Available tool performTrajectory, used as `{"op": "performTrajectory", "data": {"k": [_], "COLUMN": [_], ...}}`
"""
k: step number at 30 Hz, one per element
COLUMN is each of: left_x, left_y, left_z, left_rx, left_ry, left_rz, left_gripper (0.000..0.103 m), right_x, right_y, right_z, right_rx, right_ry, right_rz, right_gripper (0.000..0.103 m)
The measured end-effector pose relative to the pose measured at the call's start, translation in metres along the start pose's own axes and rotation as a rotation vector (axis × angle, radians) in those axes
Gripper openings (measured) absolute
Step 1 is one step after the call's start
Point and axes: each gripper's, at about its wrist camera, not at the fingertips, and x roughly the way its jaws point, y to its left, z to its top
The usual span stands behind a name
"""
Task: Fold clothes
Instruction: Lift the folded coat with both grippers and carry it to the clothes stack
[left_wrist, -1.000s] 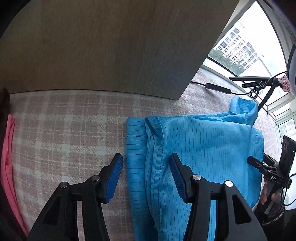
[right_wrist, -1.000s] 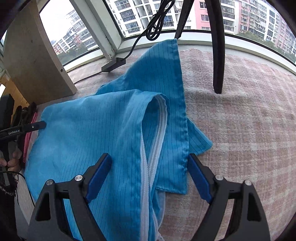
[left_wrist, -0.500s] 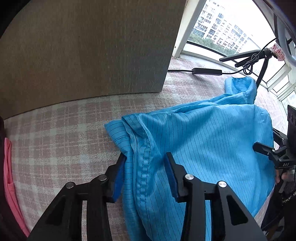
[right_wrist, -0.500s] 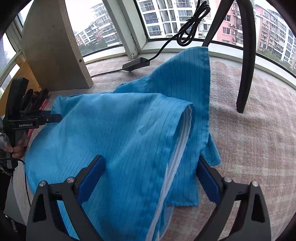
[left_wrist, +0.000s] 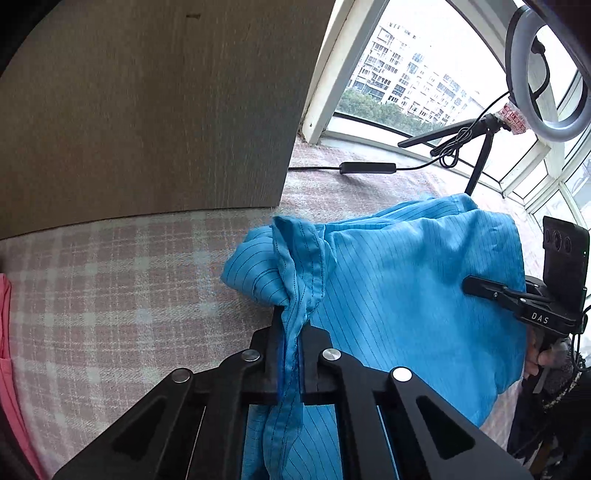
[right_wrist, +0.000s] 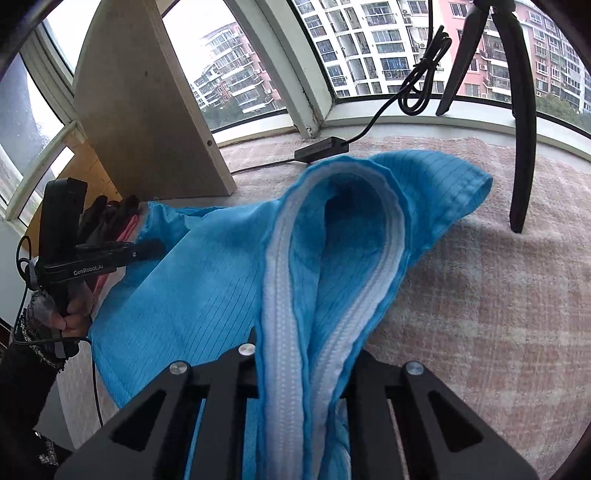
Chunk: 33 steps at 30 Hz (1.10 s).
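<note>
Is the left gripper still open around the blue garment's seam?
No, the left gripper is shut on the blue garment, its seam pinched between the pads.

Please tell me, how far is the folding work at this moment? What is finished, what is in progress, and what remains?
Done: both grips look made. The left gripper is shut on a stitched edge of the blue pinstriped garment; the right gripper is shut on its white zipper edge.

In hand: the garment hangs bunched between them, above the pink checked cloth surface.

Left: no neat fold shows yet; the pink garment lies untouched aside.
</note>
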Motion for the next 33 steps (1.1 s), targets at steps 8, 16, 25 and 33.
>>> {"op": "performTrajectory", "data": {"k": [8,16,25,33], "left_x": [-0.087,-0.191,-0.297,-0.351], "left_y": [-0.024,-0.028,0.02,0.103], "left_z": [-0.006,-0.048,-0.111,-0.174], "left_rx": [0.033,-0.008,-0.101,-0.167], "left_ry": [-0.127,-0.236,-0.316,-0.407], "left_rz": [0.018,0.119,0.23,0.242], "left_gripper": [0.004,0.004,0.004,0.004], "right_x": [-0.068,-0.125,-0.127,-0.077], "right_y": [0.054,0.116,0.214,0.352], "right_z": [-0.001,-0.006,-0.015,0.044], "right_rx": [-0.085,-0.165,-0.291,-0.473], "right_ry": [-0.152,-0.232,-0.195,-0.165], "right_rz": [0.025,0.114,0.215,0.164], "right_gripper": [0.01,0.01,0.01,0.01]}}
